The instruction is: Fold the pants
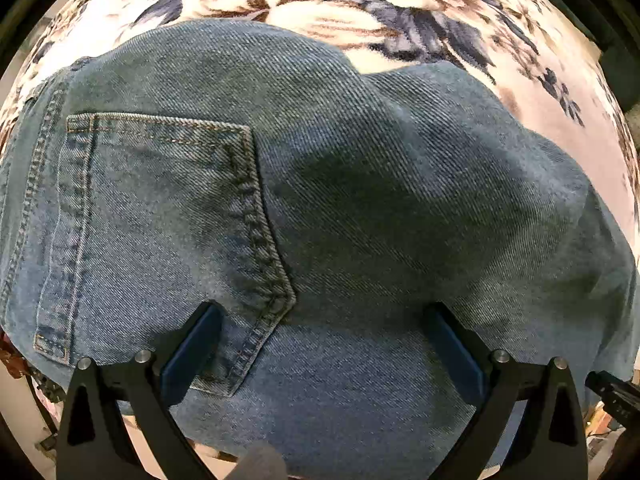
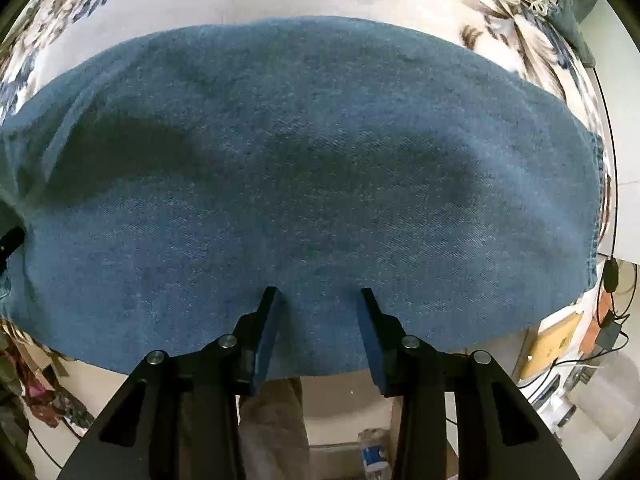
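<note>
Denim pants (image 1: 320,184) lie spread over a floral blanket (image 1: 360,0), near edge hanging off the front. Both tools hover over that edge with fingers apart, the left tool (image 1: 320,312) wide beside the back pocket (image 1: 160,220), the right tool (image 2: 318,300) narrower over plain cloth; neither grips anything. If they close on only the top layer, I'd expect the fold to drag crooked, or the heavy overhang to slide off.
</note>
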